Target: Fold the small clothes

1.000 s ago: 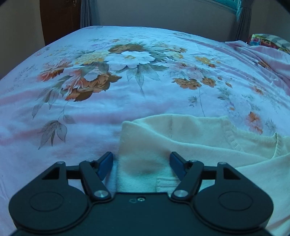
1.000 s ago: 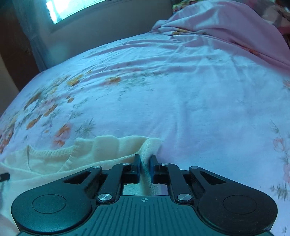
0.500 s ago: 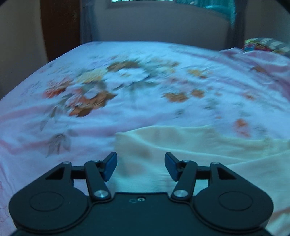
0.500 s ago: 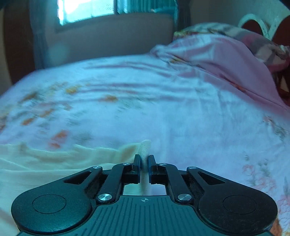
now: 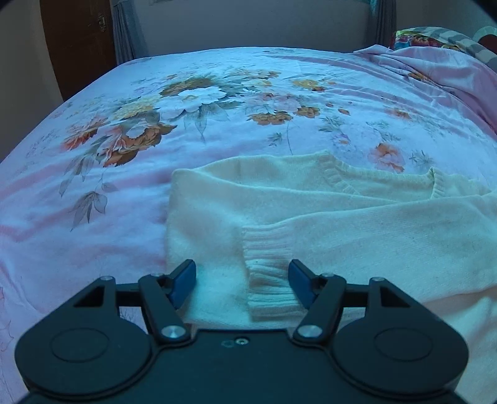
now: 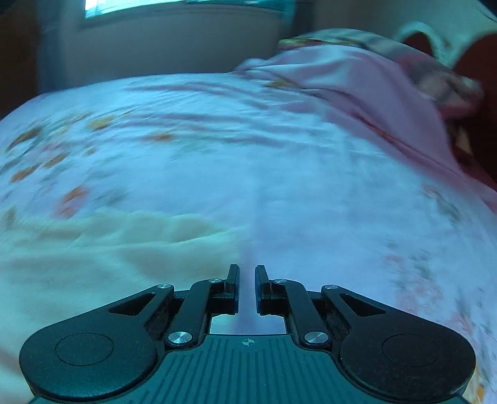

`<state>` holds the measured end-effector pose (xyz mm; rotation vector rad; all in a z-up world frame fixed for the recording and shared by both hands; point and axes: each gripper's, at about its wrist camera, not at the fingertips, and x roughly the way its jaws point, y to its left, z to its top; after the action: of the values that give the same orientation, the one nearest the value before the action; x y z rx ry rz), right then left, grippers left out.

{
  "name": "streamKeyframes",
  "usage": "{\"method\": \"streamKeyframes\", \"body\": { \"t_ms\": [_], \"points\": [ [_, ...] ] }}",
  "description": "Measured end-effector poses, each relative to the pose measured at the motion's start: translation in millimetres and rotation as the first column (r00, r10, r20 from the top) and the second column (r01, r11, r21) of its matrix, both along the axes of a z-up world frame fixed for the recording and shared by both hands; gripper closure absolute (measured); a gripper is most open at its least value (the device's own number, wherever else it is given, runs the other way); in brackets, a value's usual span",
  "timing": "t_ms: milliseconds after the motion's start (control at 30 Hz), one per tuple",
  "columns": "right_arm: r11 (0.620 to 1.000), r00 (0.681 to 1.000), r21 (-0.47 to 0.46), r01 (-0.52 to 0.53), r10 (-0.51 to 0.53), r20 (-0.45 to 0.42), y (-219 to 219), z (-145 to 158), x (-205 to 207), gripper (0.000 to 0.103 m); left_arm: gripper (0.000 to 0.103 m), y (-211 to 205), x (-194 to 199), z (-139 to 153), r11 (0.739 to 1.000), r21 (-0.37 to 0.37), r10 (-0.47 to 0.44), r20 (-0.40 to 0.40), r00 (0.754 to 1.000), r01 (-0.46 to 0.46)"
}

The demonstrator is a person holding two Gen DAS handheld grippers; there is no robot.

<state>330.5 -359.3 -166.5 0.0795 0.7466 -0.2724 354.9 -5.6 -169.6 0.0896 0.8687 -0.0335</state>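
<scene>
Cream sweater (image 5: 326,217) lying on a floral bedsheet (image 5: 217,102).
Left gripper (image 5: 242,279) spread, just reopened, straddling the sweater's ribbed cuff (image 5: 267,273); right gripper (image 6: 247,279) pressed together, empty, beside the sweater.

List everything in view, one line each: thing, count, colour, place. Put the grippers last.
sweater: one, cream, lying on the bed, one sleeve folded across the body, its ribbed cuff nearest the left camera
bedsheet: one, pink-white with orange and white flowers, covering the bed
blanket: one, pink, bunched at the far right of the bed
pillow: one, multicoloured, behind the blanket
door: one, dark brown, far left
window: one, bright, far wall
left gripper: one, black with blue pads, open over the cuff
right gripper: one, black, shut, nothing between its pads
</scene>
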Motion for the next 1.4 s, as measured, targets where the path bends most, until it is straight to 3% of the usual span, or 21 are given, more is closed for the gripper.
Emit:
{"method": "streamKeyframes", "body": {
  "t_ms": [67,133,200,267,333,367,433,533,567,633,733,900,933,967,1000,1067,1200,1400],
  "points": [
    [0.999,0.999,0.038,0.033,-0.033,0.021,-12,8,-5,0.096,0.041,0,-1,3,1.000,-0.009,0.006,-0.002,1.000,-0.006],
    [0.991,0.998,0.126,-0.050,0.044,0.053,-13,15,-14,0.096,0.041,-1,-4,8,0.999,-0.040,-0.004,0.015,1.000,0.005],
    [0.980,0.988,0.138,-0.141,0.131,0.079,4,18,-29,0.096,0.041,-5,-5,5,0.999,-0.040,-0.009,0.004,1.000,0.009],
    [0.972,0.980,0.120,-0.200,0.197,0.037,23,6,-35,0.096,0.035,-6,-6,-4,1.000,-0.023,-0.013,-0.001,1.000,0.013],
    [0.970,0.968,0.032,-0.242,0.244,-0.054,33,-21,-39,0.096,0.030,-6,-6,-9,1.000,0.001,-0.024,0.002,1.000,0.024],
    [0.967,0.966,0.001,-0.253,0.253,-0.048,33,-26,-43,0.096,0.030,-4,-5,-7,1.000,-0.005,-0.019,-0.008,1.000,0.019],
    [0.979,0.976,-0.008,-0.206,0.204,-0.072,35,-15,-39,0.096,0.040,-2,-8,4,1.000,-0.026,0.006,-0.020,1.000,-0.006],
    [0.959,0.959,0.022,-0.284,0.283,0.022,50,8,-58,0.096,0.040,-2,-27,15,0.998,-0.054,-0.026,-0.003,1.000,0.026],
    [0.950,0.950,-0.006,-0.312,0.312,0.009,58,5,-64,0.096,0.039,-3,-32,13,0.998,-0.047,-0.038,-0.005,0.999,0.038],
    [0.947,0.943,-0.029,-0.321,0.317,-0.102,65,-17,-61,0.096,0.037,-5,-36,0,0.999,-0.005,-0.034,-0.045,0.998,0.034],
    [0.962,0.962,0.071,-0.263,0.267,-0.053,58,-6,-70,0.096,0.040,2,-49,5,0.999,-0.036,-0.003,-0.051,0.999,0.001],
    [0.940,0.956,0.182,-0.288,0.292,0.007,65,19,-115,0.095,0.039,4,-88,18,0.999,-0.033,-0.034,-0.045,0.998,0.033],
    [0.938,0.954,0.181,-0.295,0.300,0.003,69,20,-126,0.093,0.039,4,-96,17,0.999,-0.033,-0.040,-0.049,0.998,0.038],
    [0.935,0.950,0.178,-0.307,0.312,-0.002,73,19,-137,0.084,0.039,4,-105,15,0.999,-0.028,-0.041,-0.057,0.998,0.040],
    [0.932,0.946,0.176,-0.318,0.324,-0.004,76,19,-148,0.068,0.039,4,-114,12,0.999,-0.028,-0.041,-0.067,0.997,0.039],
    [0.927,0.943,0.183,-0.328,0.332,0.008,84,17,-174,0.050,0.038,5,-132,8,0.998,-0.035,-0.045,-0.077,0.996,0.043],
    [0.926,0.930,0.147,-0.347,0.360,-0.074,99,-8,-207,0.050,0.036,3,-164,5,0.998,-0.020,-0.063,-0.070,0.996,0.061],
    [0.922,0.937,0.196,-0.333,0.346,-0.036,90,0,-257,0.050,0.036,13,-205,10,0.997,-0.037,-0.072,-0.074,0.995,0.070]
  ]
}}
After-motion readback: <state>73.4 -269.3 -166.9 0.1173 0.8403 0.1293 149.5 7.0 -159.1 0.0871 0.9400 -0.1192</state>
